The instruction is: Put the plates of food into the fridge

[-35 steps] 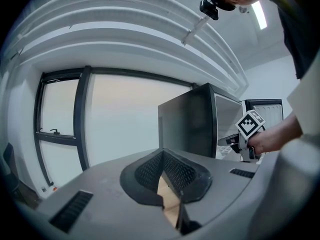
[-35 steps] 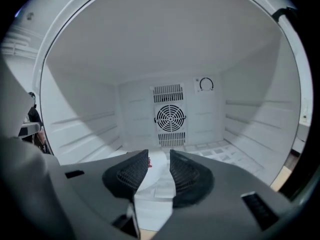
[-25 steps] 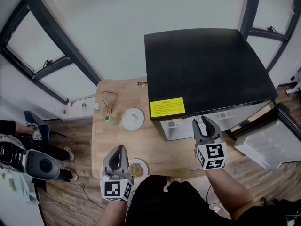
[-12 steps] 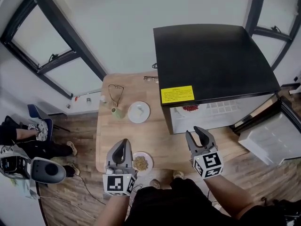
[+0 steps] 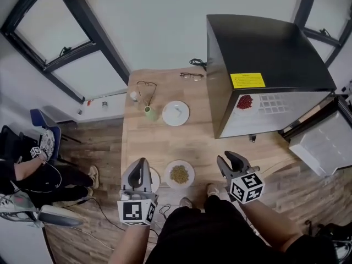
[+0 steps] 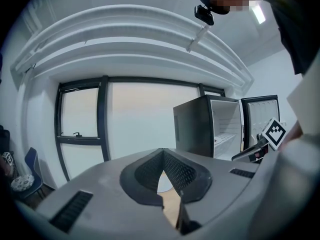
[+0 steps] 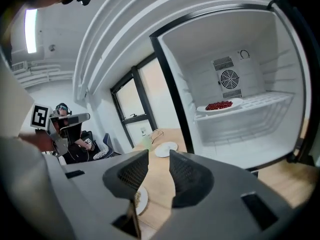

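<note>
Head view first: the light wooden table [image 5: 165, 142] runs up the middle, and the black fridge [image 5: 264, 43] stands at its 2 o'clock with the door swung open. Inside, on a white wire shelf, sits a white plate of red food [image 5: 245, 102], and the right gripper view shows it there too [image 7: 219, 105].

Down at the table's 6 o'clock edge lies the round white plate of greenish-brown food [image 5: 179, 174], and nothing touches it. The left gripper [image 5: 139, 166] hangs at that plate's 9 o'clock. Its own view shows the jaw tips pressed together with nothing between them [image 6: 161, 156].

The right gripper [image 5: 231, 161] sits at the plate's 3 o'clock. Its jaws stand apart and grip nothing [image 7: 159, 164], with only tabletop in the gap.

Farther up the table, at 12 o'clock from the greenish plate, rests another round white plate [image 5: 176, 113], with a small green cup [image 5: 148, 113] at its 9 o'clock.
</note>
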`<action>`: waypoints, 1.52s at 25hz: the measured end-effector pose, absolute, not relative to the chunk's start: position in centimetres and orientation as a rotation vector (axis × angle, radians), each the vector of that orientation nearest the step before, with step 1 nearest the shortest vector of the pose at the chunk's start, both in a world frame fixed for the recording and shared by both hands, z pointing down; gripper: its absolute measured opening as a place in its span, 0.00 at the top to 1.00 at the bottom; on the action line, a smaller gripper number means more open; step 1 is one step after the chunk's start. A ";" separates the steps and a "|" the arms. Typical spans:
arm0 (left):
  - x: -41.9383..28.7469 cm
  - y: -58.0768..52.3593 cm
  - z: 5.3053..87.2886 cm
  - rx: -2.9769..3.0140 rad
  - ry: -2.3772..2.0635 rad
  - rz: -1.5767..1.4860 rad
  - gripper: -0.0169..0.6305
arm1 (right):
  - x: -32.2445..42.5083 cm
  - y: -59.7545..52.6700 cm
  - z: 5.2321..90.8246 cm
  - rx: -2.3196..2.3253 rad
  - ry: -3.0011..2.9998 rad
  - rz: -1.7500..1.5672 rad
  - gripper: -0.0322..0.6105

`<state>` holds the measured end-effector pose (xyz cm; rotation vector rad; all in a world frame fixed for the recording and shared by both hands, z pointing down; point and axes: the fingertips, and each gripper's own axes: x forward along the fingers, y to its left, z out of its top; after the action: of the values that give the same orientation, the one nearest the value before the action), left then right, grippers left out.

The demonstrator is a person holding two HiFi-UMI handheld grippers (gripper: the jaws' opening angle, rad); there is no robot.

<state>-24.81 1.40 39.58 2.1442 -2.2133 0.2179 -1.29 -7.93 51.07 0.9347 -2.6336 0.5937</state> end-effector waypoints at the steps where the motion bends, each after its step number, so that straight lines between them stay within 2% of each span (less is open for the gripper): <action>1: -25.4 2.2 39.9 2.142 -2.208 0.218 0.97 | -1.7 -7.1 51.2 0.940 -2.626 0.617 0.72; 11: -29.0 8.0 42.6 2.179 -2.129 0.178 0.97 | -5.4 -0.1 55.1 0.983 -2.554 0.850 0.72; 25: -30.1 11.5 44.2 2.228 -2.096 0.291 0.97 | -6.9 6.3 66.2 1.034 -2.346 1.310 0.72; 32: -31.7 13.2 44.6 2.193 -2.132 0.347 0.97 | -8.5 7.3 70.3 1.028 -2.257 1.398 0.70; 38: -33.2 14.7 44.8 2.186 -2.176 0.413 0.97 | -9.6 6.8 73.0 1.048 -2.186 1.490 0.60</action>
<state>-33.17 14.66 44.84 2.1857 -2.1762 0.4131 -9.63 6.84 72.96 1.0478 -2.1861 1.4897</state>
